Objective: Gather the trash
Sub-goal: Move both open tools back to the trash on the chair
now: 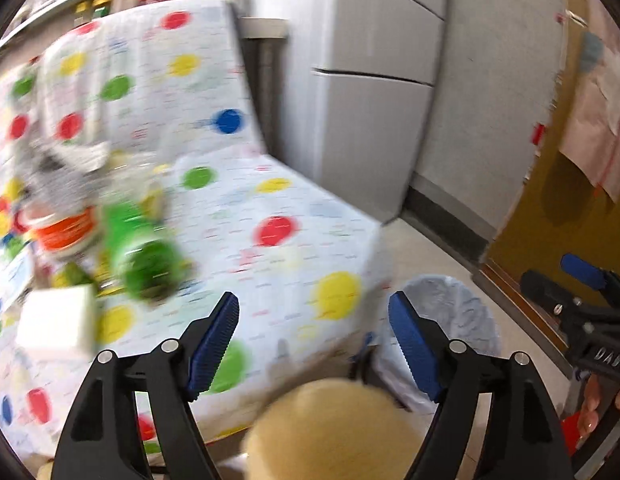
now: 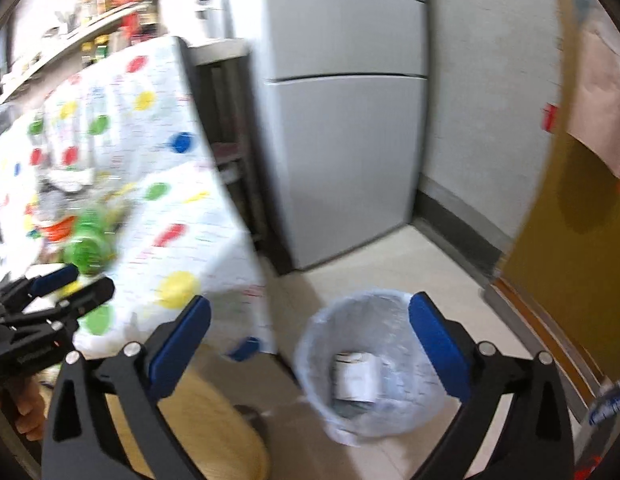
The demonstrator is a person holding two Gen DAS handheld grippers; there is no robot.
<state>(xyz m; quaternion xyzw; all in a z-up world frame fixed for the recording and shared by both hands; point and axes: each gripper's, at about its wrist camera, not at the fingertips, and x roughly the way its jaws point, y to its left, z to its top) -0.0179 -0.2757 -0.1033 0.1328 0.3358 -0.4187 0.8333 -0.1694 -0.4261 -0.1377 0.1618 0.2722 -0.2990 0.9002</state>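
A bin lined with a pale plastic bag (image 2: pixel 369 364) stands on the floor by the table corner, with a white-labelled piece of trash (image 2: pixel 355 376) inside; it also shows in the left wrist view (image 1: pixel 453 312). My right gripper (image 2: pixel 310 320) is open and empty above the bin. My left gripper (image 1: pixel 313 320) is open and empty over the table's near corner. A green bottle (image 1: pixel 146 256) lies on the dotted tablecloth (image 1: pixel 270 200) among an orange-banded cup (image 1: pixel 66 232), crumpled grey wrapping (image 1: pixel 62 172) and a white box (image 1: pixel 58 328), left of the left gripper.
A round wooden stool (image 1: pixel 333 428) sits below the grippers, next to the bin. A grey fridge (image 2: pixel 341 120) stands behind the table. A yellow-brown door (image 2: pixel 581 240) is on the right. Shelves with jars (image 2: pixel 102 8) line the back wall.
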